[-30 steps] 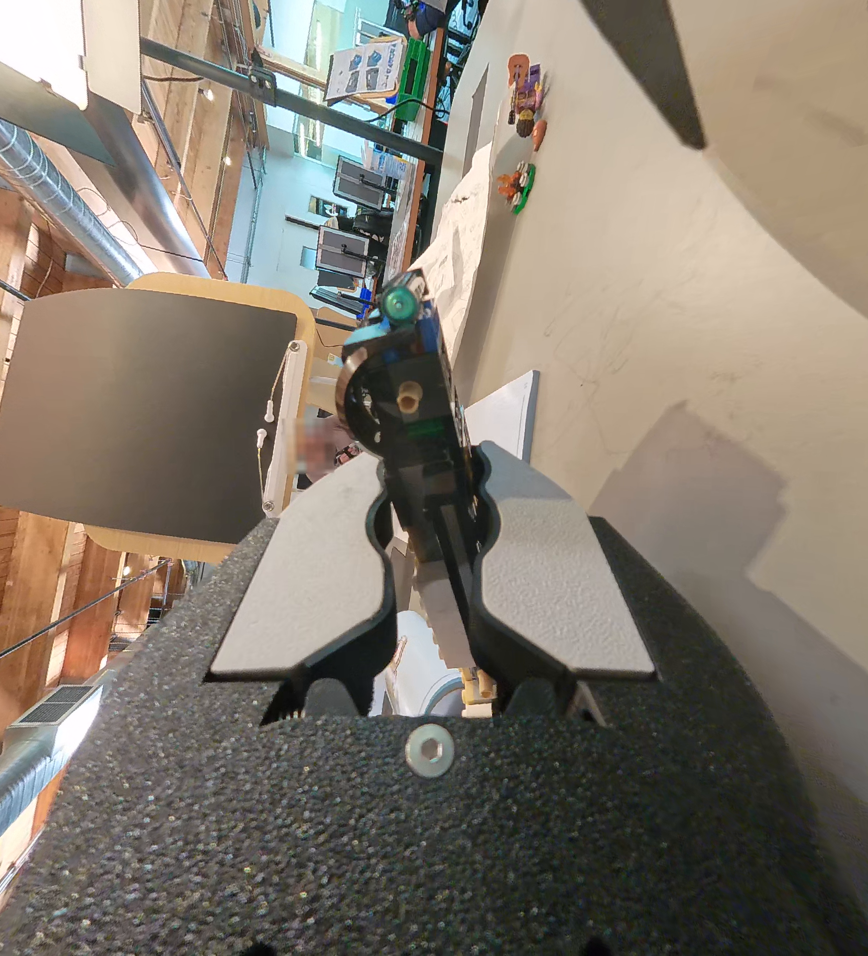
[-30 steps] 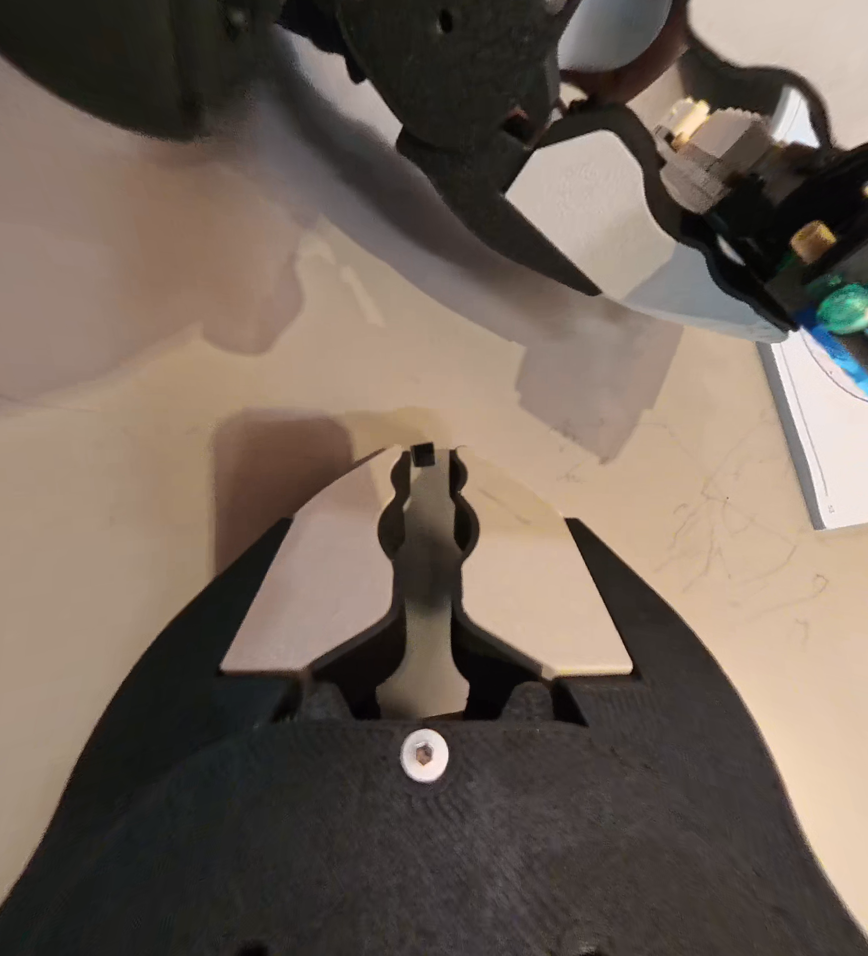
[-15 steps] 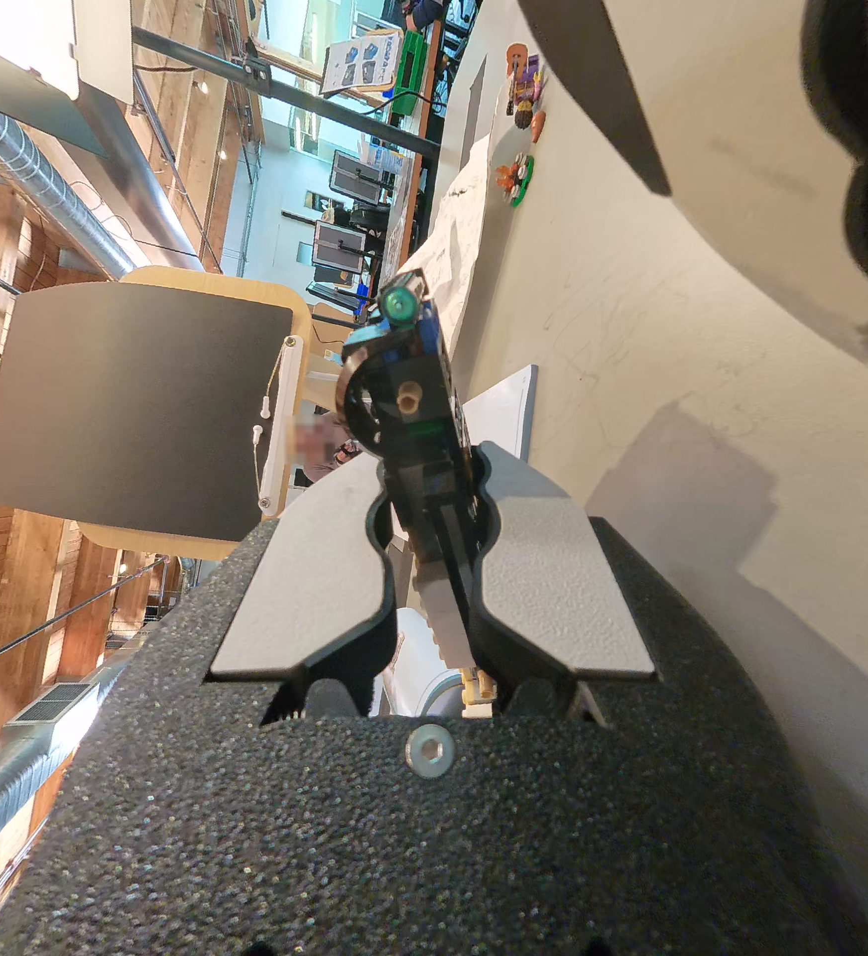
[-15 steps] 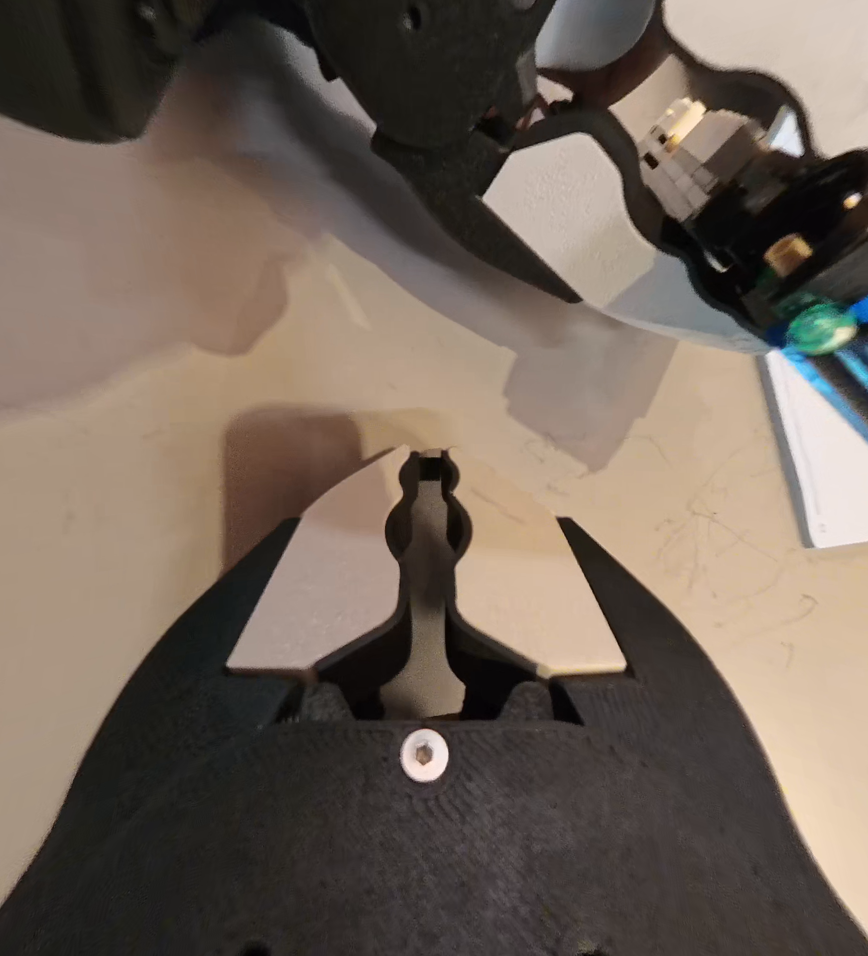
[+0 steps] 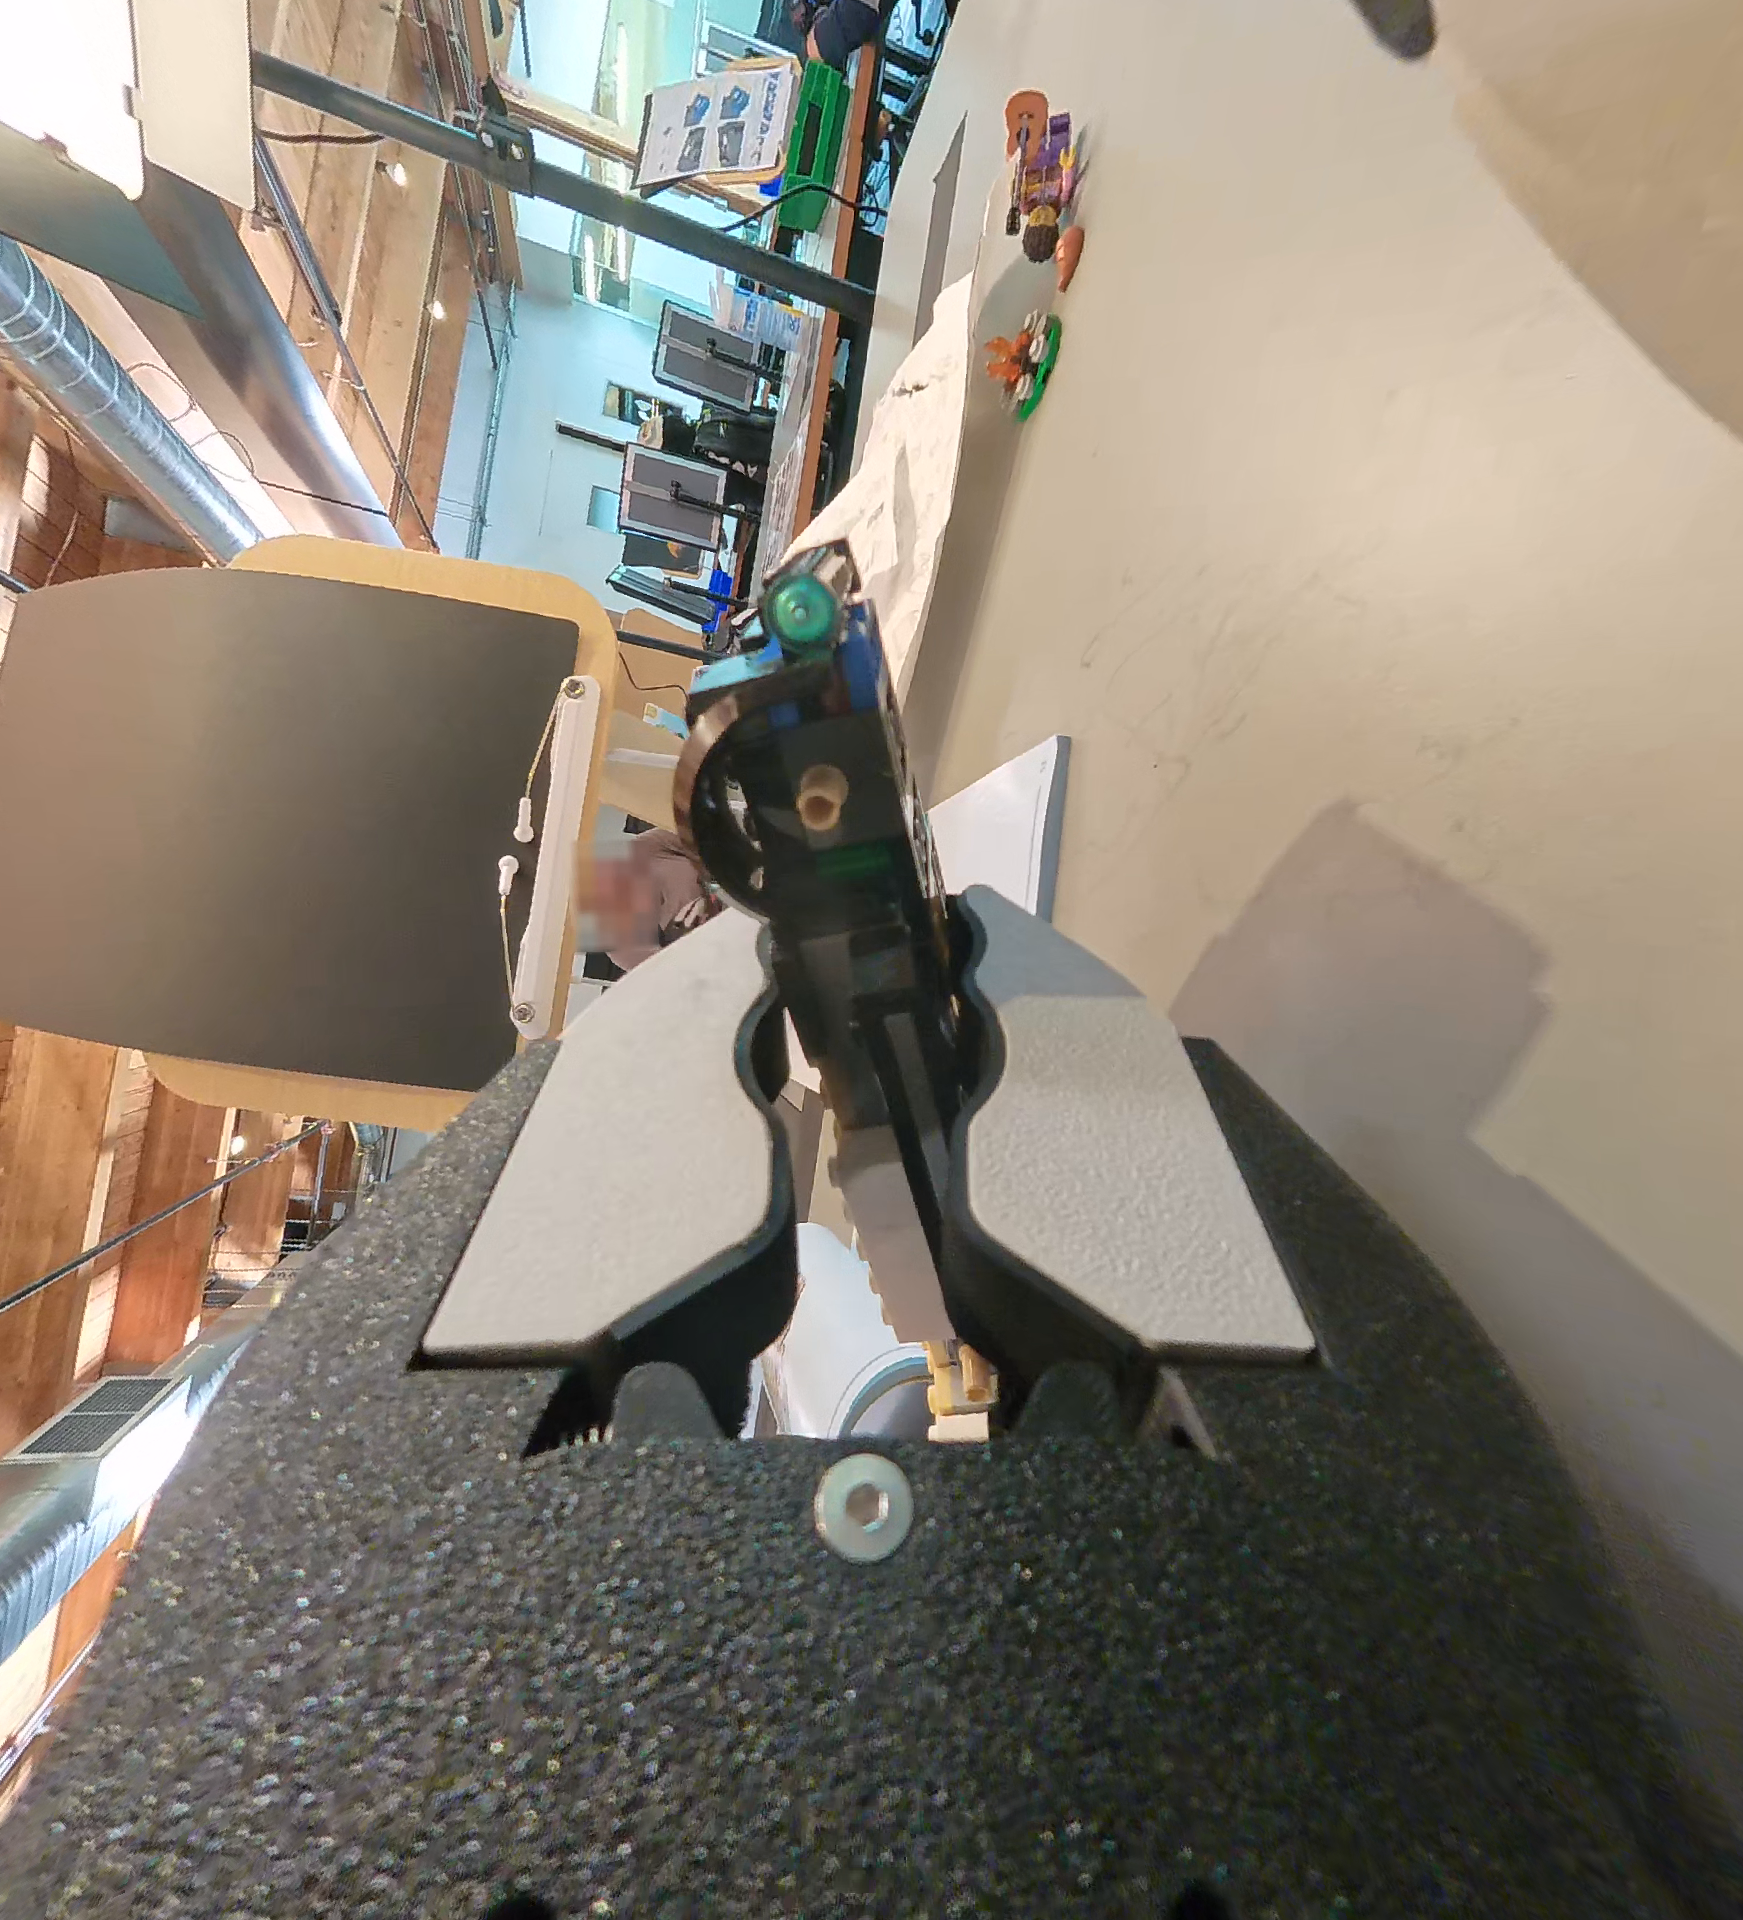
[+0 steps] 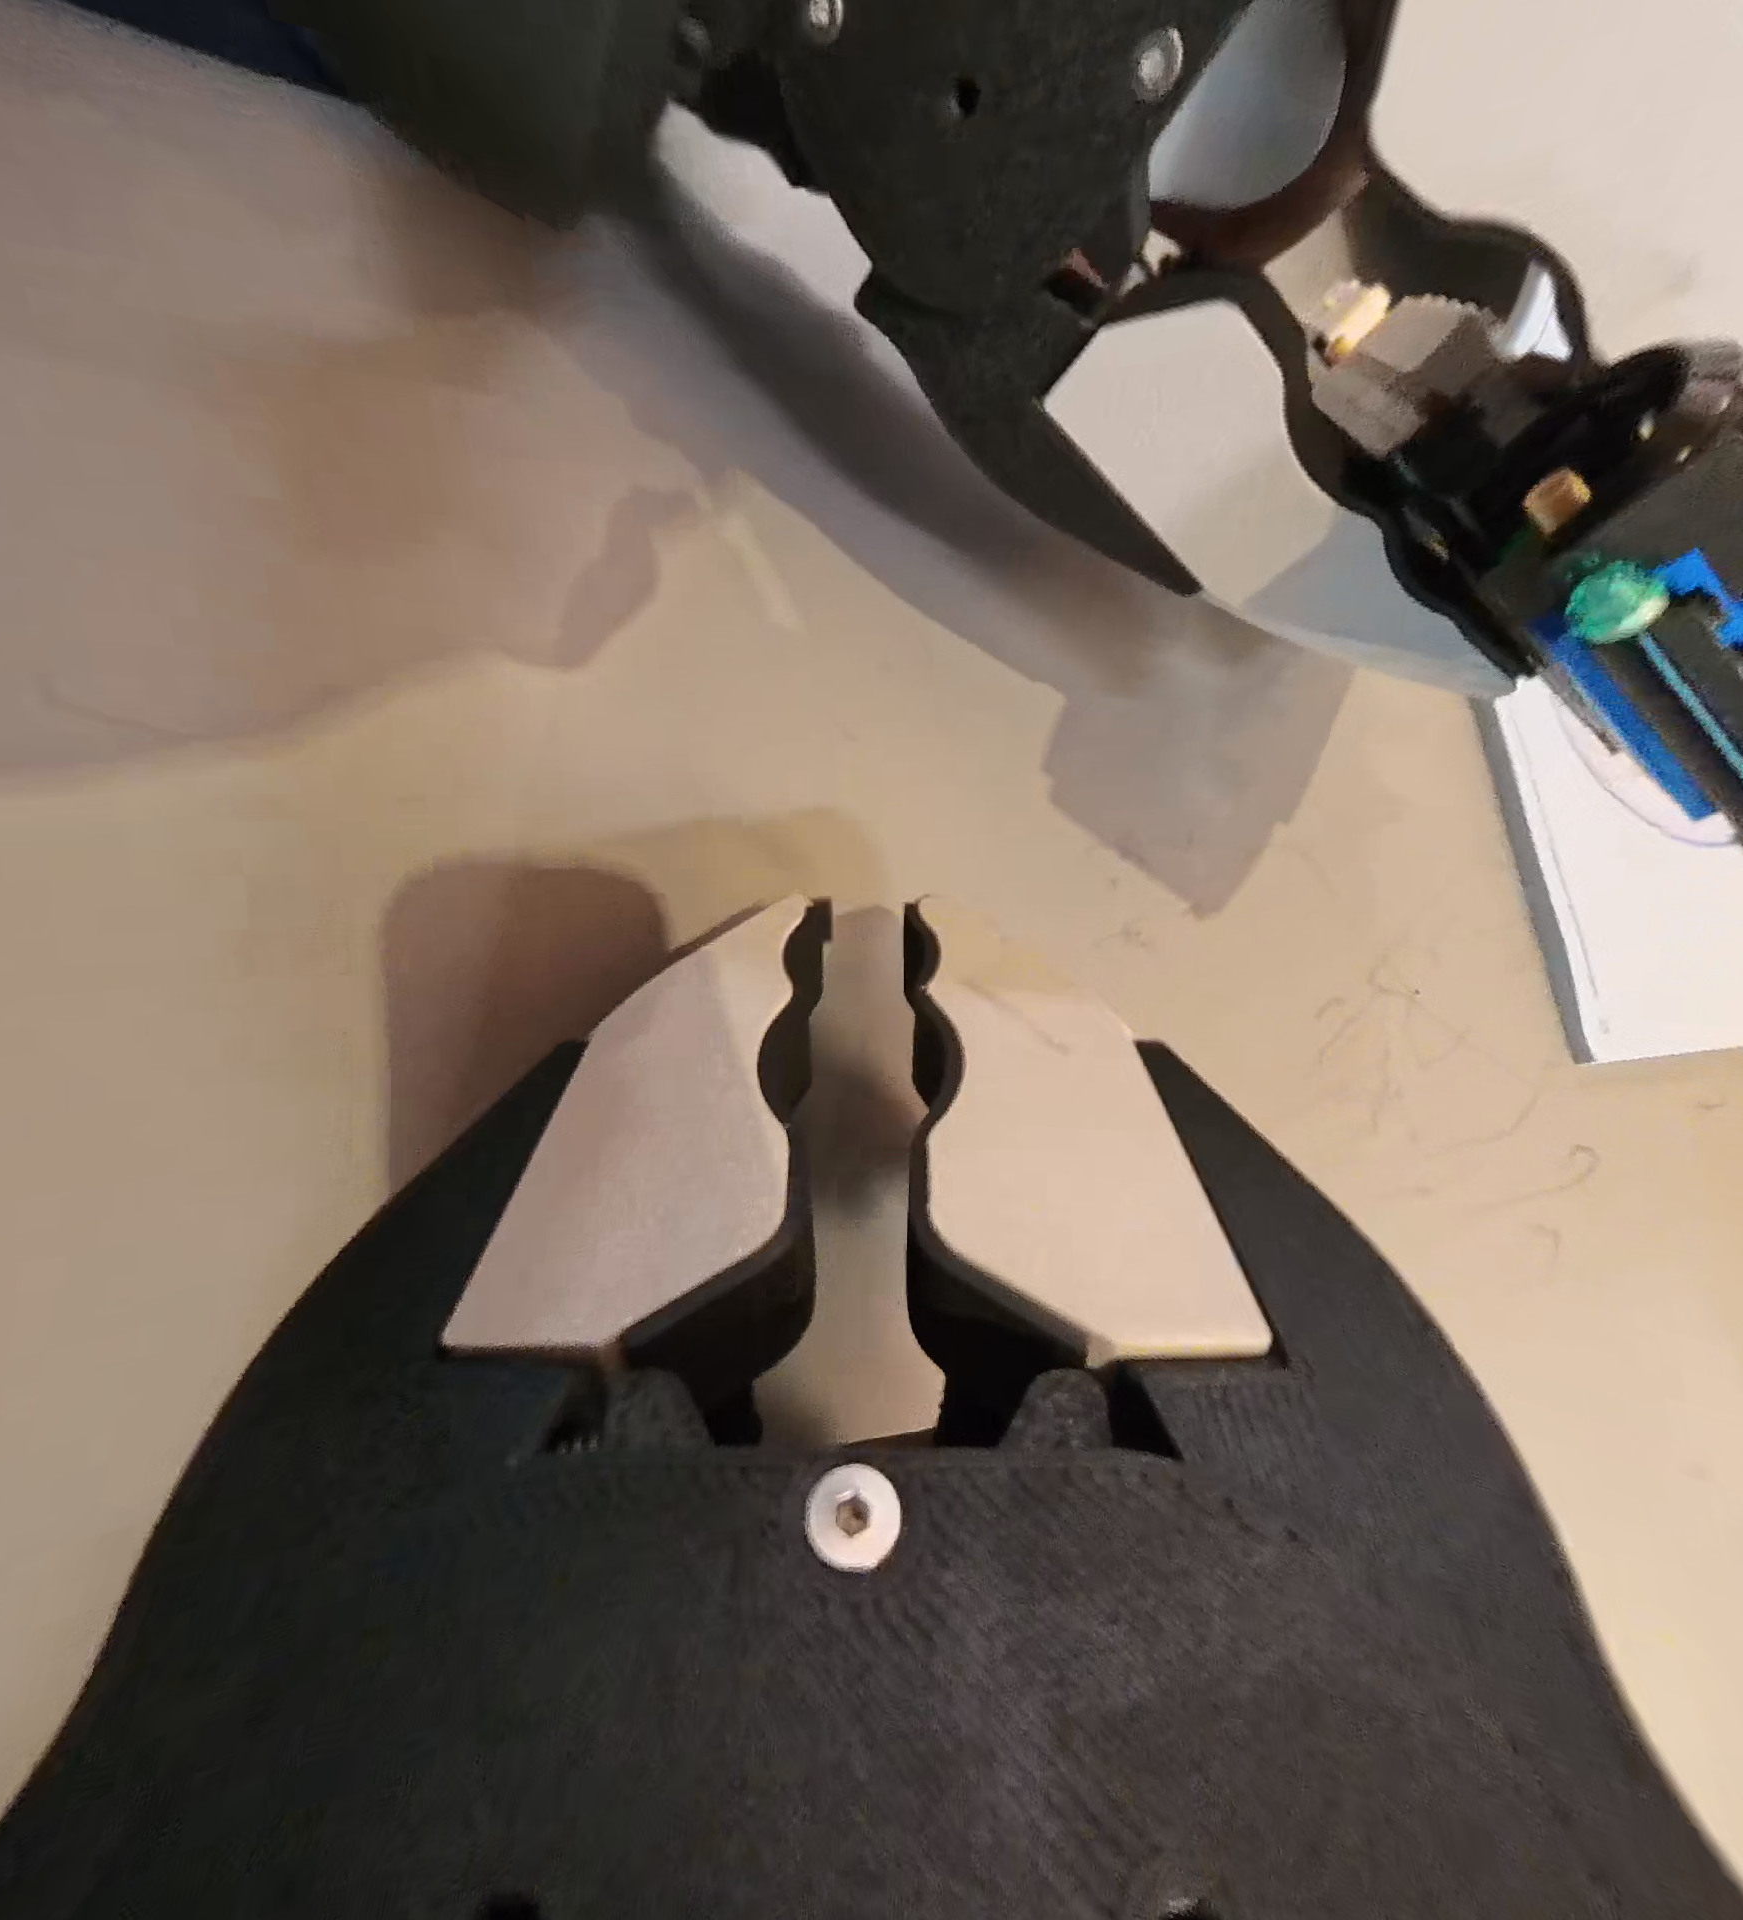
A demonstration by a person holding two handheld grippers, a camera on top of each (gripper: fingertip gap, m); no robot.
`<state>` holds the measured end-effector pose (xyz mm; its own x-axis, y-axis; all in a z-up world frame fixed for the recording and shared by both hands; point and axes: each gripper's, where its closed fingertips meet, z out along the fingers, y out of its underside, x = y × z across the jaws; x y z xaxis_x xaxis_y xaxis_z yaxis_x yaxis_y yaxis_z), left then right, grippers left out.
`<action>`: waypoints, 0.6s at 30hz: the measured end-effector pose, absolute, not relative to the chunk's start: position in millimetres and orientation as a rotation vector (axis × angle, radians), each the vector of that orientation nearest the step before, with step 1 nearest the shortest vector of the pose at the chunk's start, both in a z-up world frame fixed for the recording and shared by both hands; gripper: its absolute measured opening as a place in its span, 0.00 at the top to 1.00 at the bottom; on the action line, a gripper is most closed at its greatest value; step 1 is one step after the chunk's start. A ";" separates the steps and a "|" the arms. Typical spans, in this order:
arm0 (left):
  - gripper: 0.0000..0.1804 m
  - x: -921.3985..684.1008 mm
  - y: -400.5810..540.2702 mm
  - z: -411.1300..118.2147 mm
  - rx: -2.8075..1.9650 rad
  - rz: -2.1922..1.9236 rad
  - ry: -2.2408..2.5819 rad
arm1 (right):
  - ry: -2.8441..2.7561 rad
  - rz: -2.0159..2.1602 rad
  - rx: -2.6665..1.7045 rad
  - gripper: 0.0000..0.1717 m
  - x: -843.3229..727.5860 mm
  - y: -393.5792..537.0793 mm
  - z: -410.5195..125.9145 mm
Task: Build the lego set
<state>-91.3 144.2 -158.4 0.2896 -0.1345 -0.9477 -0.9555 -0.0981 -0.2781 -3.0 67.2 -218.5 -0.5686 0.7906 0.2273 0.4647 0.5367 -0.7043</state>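
My left gripper is shut on a toy-brick model of black and blue bricks with a green round stud at its far end and a tan peg on its side. It holds the model in the air beside the beige table. The right wrist view shows the same gripper at the upper right, with the model sticking out of its fingers. My right gripper hovers low over the table, open by a narrow gap. Only table surface shows between its fingertips.
A white sheet lies on the table under the model; it also shows in the left wrist view. Two small toy-brick figures stand at the table's far end. A chair with a dark panel stands beyond the table edge.
A small dark piece showed between my right fingertips a second ago. The jaws narrowed, then widened again, and that piece is no longer between them. The left gripper keeps its hold on the model.
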 end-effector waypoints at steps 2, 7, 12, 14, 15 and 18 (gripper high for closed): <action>0.84 -91.3 144.8 -158.4 -1.497 0.972 1.058 | -2.260 0.822 -1.050 0.91 -1.6 67.9 -222.5; 0.84 -91.6 142.8 -158.0 -1.496 0.970 1.060 | -2.283 0.840 -1.077 0.91 1.5 62.1 -222.9; 0.85 -91.0 142.3 -157.4 -1.495 0.969 1.061 | -2.277 0.798 -1.066 0.91 -0.4 64.2 -226.7; 0.85 -91.3 142.6 -157.5 -1.494 0.968 1.061 | -2.264 0.765 -1.066 0.91 -2.8 67.2 -228.7; 0.85 -91.3 142.6 -157.4 -1.494 0.969 1.060 | -2.255 0.770 -1.072 0.91 -4.1 66.7 -228.7; 0.85 -91.4 142.1 -157.2 -1.492 0.971 1.061 | -2.249 0.796 -1.077 0.91 -5.2 63.3 -227.7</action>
<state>-91.4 142.1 -157.2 0.2870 -0.1349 -0.9484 -0.9566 -0.0930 -0.2762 -5.2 63.3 -227.7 -0.5500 0.8118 0.1962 0.5079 0.5116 -0.6931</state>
